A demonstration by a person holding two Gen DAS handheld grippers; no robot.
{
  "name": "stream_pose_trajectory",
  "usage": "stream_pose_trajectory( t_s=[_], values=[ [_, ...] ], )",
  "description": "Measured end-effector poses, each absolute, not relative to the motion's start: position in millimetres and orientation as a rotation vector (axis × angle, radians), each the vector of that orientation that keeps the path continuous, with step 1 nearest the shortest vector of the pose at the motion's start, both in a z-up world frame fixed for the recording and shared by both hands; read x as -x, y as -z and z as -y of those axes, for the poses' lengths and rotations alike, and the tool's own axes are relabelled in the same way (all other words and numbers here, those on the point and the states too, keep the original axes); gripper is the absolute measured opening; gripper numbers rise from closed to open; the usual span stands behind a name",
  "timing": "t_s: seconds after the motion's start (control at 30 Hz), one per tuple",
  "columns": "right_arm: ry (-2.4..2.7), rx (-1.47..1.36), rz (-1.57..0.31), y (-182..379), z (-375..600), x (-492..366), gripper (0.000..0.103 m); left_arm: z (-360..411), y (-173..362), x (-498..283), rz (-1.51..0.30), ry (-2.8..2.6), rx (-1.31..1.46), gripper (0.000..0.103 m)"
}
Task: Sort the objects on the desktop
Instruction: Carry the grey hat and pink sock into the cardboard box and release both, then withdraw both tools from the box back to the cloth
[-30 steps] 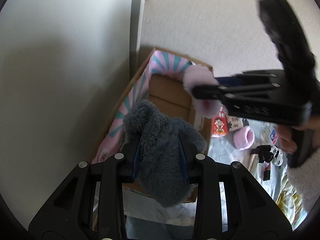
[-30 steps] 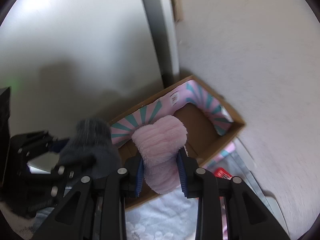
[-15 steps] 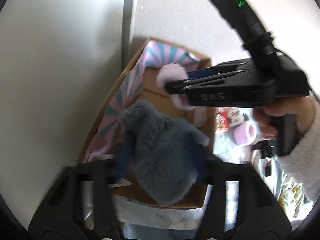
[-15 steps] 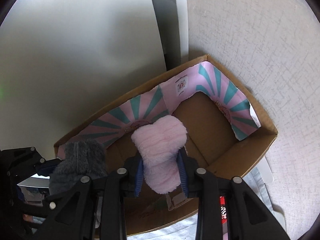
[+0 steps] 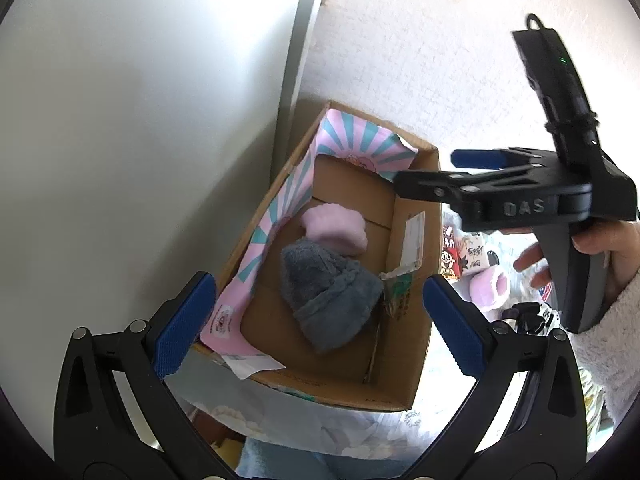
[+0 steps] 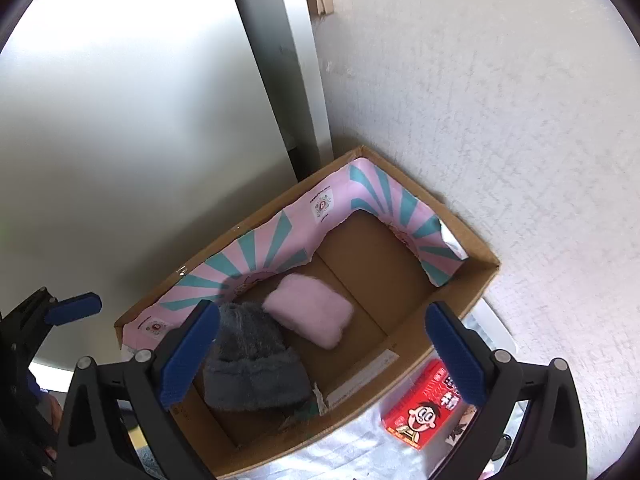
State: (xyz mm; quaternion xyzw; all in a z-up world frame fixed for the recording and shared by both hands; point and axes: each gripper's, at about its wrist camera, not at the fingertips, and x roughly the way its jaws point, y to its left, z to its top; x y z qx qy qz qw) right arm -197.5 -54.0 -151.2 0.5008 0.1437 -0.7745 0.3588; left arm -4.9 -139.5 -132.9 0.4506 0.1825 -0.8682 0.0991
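Note:
A grey fluffy slipper (image 5: 330,300) and a pink fluffy slipper (image 5: 335,229) lie side by side on the floor of an open cardboard box (image 5: 400,398) with a pink and teal striped lining. They also show in the right wrist view, grey (image 6: 252,364) and pink (image 6: 310,314), inside the box (image 6: 486,268). My left gripper (image 5: 320,324) is open and empty above the box. My right gripper (image 6: 320,350) is open and empty above it too, and shows from the side in the left wrist view (image 5: 476,168).
The box stands in a corner between a white panel (image 6: 120,140) and a textured wall (image 6: 500,120). Right of the box lie a red cartoon carton (image 6: 426,408), another pink slipper (image 5: 490,286) and small items on a light patterned cloth (image 5: 320,428).
Both grippers opened and let go. The grey slipper and the pink slipper dropped from the jaws onto the box floor. Both grippers have pulled back above the box.

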Motion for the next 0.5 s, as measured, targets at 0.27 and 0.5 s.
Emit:
stream_pose_trajectory(
  t_s=[0.27, 0.5],
  values=[
    [1.998, -1.216, -0.384, 109, 34, 172, 0.102, 135, 112, -3, -0.521, 2.612, -1.285, 0.103],
    [2.048, -1.156, -0.316, 77, 3, 155, 0.102, 117, 89, -4, -0.453, 2.693, -1.243, 0.103]
  ],
)
